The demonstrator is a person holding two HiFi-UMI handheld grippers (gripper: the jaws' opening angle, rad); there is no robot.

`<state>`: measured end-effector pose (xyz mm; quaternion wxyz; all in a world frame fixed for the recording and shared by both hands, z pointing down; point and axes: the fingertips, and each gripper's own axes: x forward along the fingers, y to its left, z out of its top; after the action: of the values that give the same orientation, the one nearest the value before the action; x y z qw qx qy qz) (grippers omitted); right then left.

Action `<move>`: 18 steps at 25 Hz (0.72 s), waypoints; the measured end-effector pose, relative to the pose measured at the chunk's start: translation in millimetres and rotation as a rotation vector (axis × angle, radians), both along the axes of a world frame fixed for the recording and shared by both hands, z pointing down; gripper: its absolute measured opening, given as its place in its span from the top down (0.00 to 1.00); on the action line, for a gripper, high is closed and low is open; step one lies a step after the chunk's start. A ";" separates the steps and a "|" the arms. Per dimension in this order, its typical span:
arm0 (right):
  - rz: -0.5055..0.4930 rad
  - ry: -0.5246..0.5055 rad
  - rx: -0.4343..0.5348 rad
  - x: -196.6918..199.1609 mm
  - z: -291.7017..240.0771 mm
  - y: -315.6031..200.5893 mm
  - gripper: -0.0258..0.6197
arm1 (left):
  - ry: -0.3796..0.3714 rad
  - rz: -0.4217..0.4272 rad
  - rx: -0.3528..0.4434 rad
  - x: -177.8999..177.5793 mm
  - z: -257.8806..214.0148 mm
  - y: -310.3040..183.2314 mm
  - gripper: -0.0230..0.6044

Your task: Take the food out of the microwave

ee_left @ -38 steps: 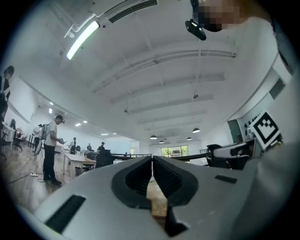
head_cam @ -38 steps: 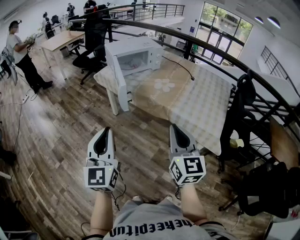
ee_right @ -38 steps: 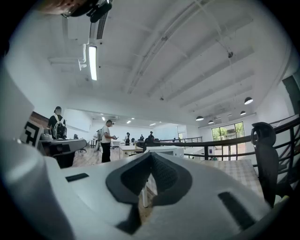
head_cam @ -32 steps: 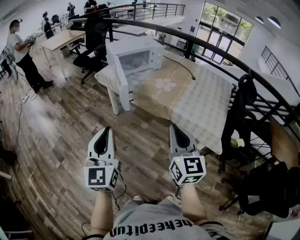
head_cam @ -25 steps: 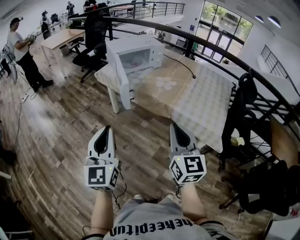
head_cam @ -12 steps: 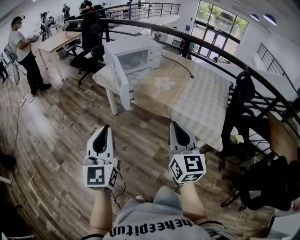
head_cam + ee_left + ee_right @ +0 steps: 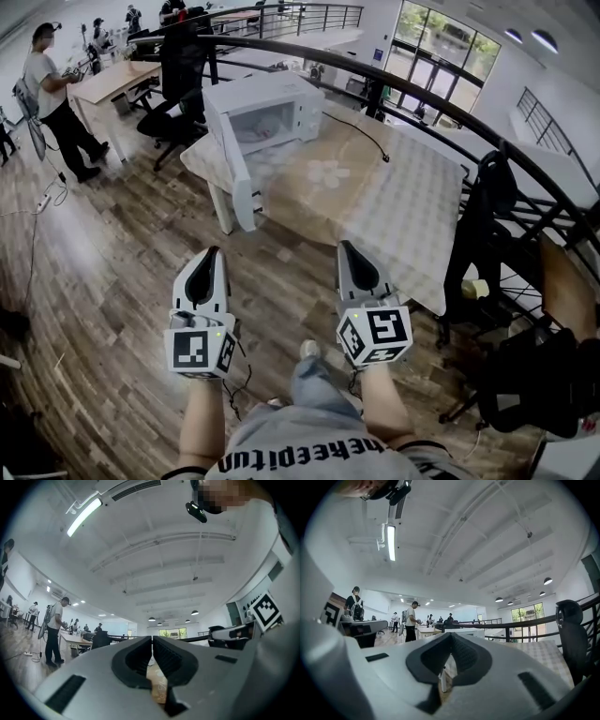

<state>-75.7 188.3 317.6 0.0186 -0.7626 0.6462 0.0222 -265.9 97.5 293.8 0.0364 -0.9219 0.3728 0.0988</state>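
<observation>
Wood-floored office: on the cloth-covered desk stands the microwave, door open. The food inside it is a pale blur, its dish unreadable; likely light but spillable, best gripped by a rim and kept level. Left gripper and right gripper are well short of the microwave, jaws together and empty.

The person wears a grey T-shirt with black lettering and blue-grey trousers. The left gripper and right gripper have pale grey shells with black-lined insides. A black-and-white marker cube sits at each gripper's rear.
</observation>
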 end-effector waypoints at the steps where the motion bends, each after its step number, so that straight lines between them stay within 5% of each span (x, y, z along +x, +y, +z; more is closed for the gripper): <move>1: -0.002 0.000 -0.001 7.2 -0.4 -6.9 0.95 | -0.001 0.000 0.000 7.0 -0.2 -5.5 0.94; 18: -0.098 0.017 0.020 102.0 -15.5 -124.6 0.95 | 0.030 -0.075 0.047 99.1 -12.5 -104.7 0.95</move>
<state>26.2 63.7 302.0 0.0219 -0.7296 0.6827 0.0340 -166.9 -7.3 281.4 0.0559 -0.9046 0.4051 0.1199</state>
